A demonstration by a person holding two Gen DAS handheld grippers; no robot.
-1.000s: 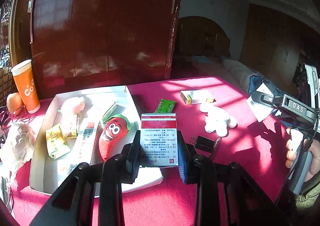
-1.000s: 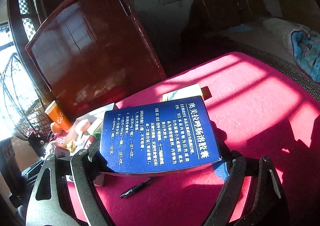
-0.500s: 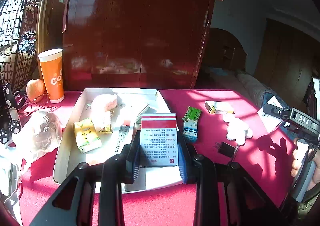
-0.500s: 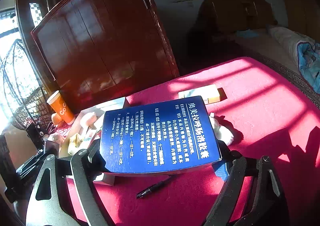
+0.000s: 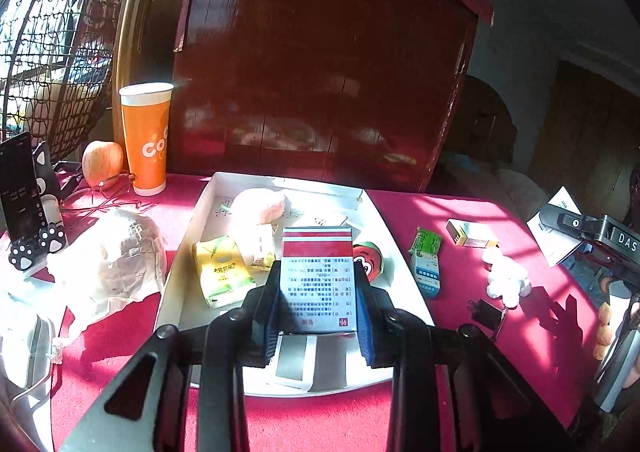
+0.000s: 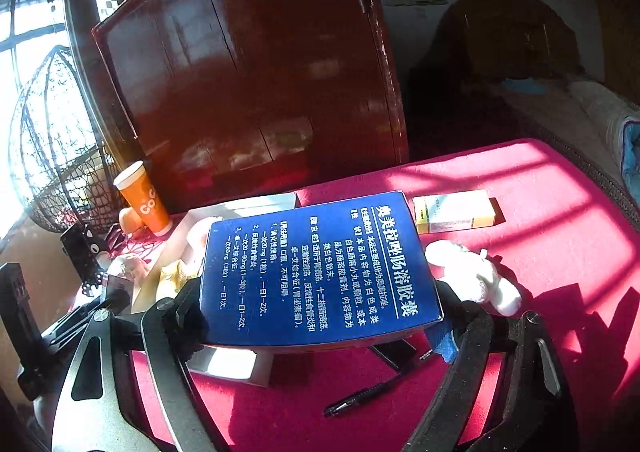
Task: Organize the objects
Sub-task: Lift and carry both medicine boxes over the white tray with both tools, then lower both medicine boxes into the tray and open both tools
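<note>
My left gripper (image 5: 318,316) is shut on a red-and-white medicine box (image 5: 317,278) and holds it above the near part of a white tray (image 5: 192,236). The tray holds a yellow packet (image 5: 220,270), a pink bun (image 5: 258,206) and a red smiling plush (image 5: 370,260), partly hidden by the box. My right gripper (image 6: 320,316) is shut on a blue medicine box (image 6: 316,272), held flat above the red table near the tray's right edge (image 6: 240,368). The right gripper's handle also shows in the left wrist view (image 5: 600,236).
On the red tablecloth lie a green-and-blue box (image 5: 427,260), a yellow-white box (image 6: 456,216), a white plush (image 6: 472,276), a black clip (image 5: 486,312) and a pen (image 6: 356,398). At the left stand an orange cup (image 5: 147,140), an apple (image 5: 102,162), glasses, a crumpled bag (image 5: 116,252). A dark wooden cabinet (image 5: 320,72) stands behind.
My left gripper has swung left and back with its box; the tray and orange cup show further right and larger. My right gripper has moved toward the tray with the blue box.
</note>
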